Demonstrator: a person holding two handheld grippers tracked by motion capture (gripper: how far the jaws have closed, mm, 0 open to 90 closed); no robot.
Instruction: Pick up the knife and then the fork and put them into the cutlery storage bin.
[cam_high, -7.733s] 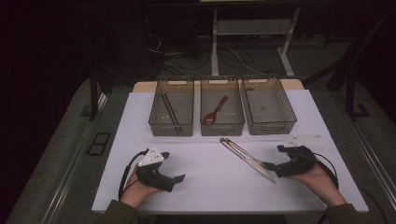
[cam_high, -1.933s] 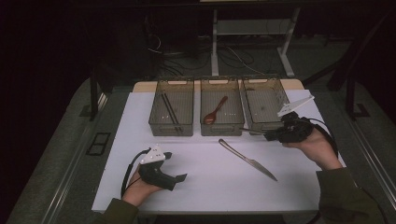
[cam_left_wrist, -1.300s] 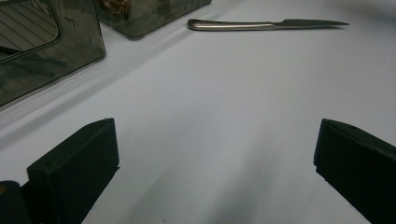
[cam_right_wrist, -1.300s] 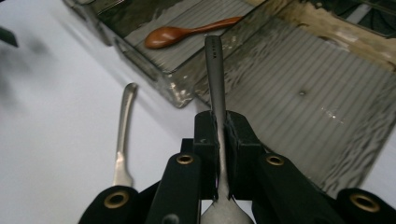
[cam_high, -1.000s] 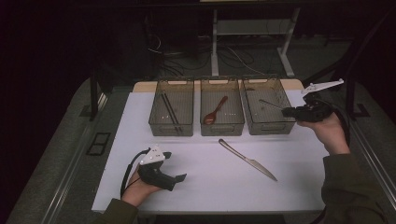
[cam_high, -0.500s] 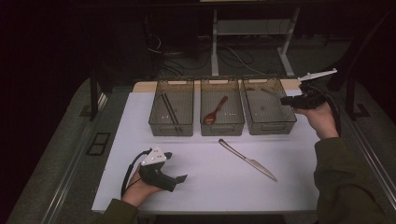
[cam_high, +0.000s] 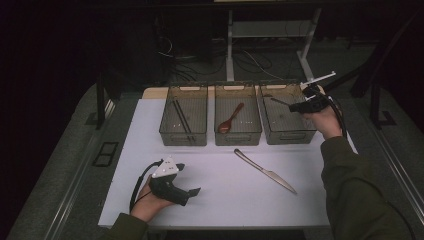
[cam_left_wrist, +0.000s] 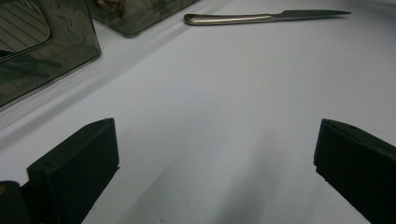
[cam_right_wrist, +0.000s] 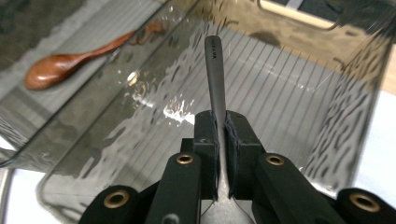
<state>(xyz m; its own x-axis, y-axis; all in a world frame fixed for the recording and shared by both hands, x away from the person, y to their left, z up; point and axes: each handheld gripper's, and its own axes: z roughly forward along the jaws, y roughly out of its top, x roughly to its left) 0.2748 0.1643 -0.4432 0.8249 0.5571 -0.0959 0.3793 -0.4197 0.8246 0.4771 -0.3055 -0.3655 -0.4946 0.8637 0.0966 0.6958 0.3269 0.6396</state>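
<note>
Your right gripper (cam_high: 296, 106) is pinching a dull metal utensil (cam_right_wrist: 215, 74) by its handle, jaws pressed tight on it, and you are holding it over the right bin (cam_high: 300, 134), its free end poking out above the bin's ribbed floor. Compared with the earliest picture, where both grippers were resting near the table's front edge and two metal pieces were lying side by side on the white mat (cam_high: 220, 175), one of those pieces is now up in your right gripper, which has travelled from the mat's right front to the far right; over the last second it has been drifting back in from the bin's outer side towards its rim. The table knife (cam_high: 265, 170) is staying where it was, alone on the mat in front of the bins. Your left gripper (cam_high: 192, 192) is not budging, resting at the front left with its jaws spread wide and nothing between them. There are small stamped letters near the utensil's tip in the right gripper view, too small to read. That view is also giving you the wooden spoon (cam_right_wrist: 79, 59) in the middle bin (cam_high: 238, 137) through the clear wall, while the high view is adding the chopsticks (cam_high: 181, 117) in the left bin (cam_high: 183, 139); the left gripper view is showing the knife close.
</note>
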